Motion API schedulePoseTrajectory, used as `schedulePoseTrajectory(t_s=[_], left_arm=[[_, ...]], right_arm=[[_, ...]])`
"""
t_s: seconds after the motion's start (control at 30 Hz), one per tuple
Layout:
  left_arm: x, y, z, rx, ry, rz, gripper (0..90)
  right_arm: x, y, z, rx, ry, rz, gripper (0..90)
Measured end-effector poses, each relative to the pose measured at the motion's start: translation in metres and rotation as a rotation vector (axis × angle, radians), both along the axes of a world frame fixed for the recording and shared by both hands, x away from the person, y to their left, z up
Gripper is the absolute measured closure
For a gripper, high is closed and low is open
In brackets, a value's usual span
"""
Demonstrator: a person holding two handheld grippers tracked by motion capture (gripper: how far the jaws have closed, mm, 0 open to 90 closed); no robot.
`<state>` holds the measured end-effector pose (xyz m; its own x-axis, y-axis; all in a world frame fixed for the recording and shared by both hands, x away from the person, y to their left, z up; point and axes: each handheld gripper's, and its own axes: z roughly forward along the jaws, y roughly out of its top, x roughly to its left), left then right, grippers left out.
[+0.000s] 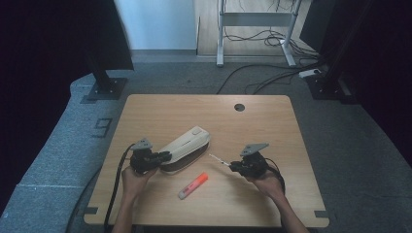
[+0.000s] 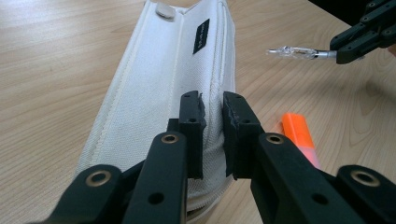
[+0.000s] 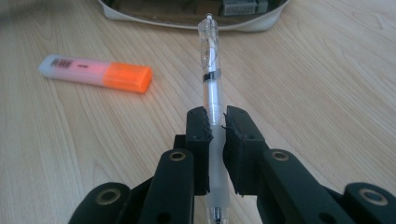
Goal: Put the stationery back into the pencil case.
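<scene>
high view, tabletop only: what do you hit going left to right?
left gripper → white pencil case → clear pen → right gripper. Orange highlighter left out: it lies nearer the person, under the case's span, so its place in the order is unclear.

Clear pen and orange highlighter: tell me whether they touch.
Apart. The right gripper view shows bare wood between the clear pen, held in the right gripper, and the orange highlighter lying off to its side.
</scene>
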<state>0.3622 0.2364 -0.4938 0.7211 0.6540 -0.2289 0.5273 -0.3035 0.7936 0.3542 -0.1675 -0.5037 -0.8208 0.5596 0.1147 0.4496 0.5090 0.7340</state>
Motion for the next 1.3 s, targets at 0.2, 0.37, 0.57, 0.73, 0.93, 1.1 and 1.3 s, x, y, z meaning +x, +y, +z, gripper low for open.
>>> schedulePoseTrajectory(t_s=[0.2, 0.37, 0.57, 0.73, 0.93, 1.1, 1.3], left_arm=[[0.0, 0.001, 0.0, -0.004, 0.001, 0.002, 79.1], [0.0, 0.001, 0.0, -0.007, 0.0, 0.004, 79.2], [-0.001, 0.001, 0.001, -0.003, -0.004, 0.005, 79.2], [-0.001, 0.001, 0.001, -0.005, -0.003, 0.005, 79.2], [-0.001, 0.002, 0.002, -0.014, 0.001, 0.007, 79.3], [-0.001, 0.002, 0.002, -0.014, -0.001, 0.007, 79.4], [-0.001, 0.002, 0.002, -0.015, -0.003, 0.007, 79.5]], right_arm=[[0.007, 0.012, 0.001, 0.002, 0.008, 0.018, 78.6], [0.012, 0.021, 0.0, -0.008, 0.004, 0.031, 78.6], [0.018, 0.032, 0.001, -0.016, 0.005, 0.044, 78.6], [0.024, 0.043, 0.0, -0.027, 0.004, 0.057, 78.6], [0.028, 0.057, -0.002, -0.035, 0.011, 0.073, 78.6], [0.033, 0.066, -0.001, -0.037, 0.011, 0.084, 78.6], [0.037, 0.079, -0.001, -0.053, 0.008, 0.1, 78.6]])
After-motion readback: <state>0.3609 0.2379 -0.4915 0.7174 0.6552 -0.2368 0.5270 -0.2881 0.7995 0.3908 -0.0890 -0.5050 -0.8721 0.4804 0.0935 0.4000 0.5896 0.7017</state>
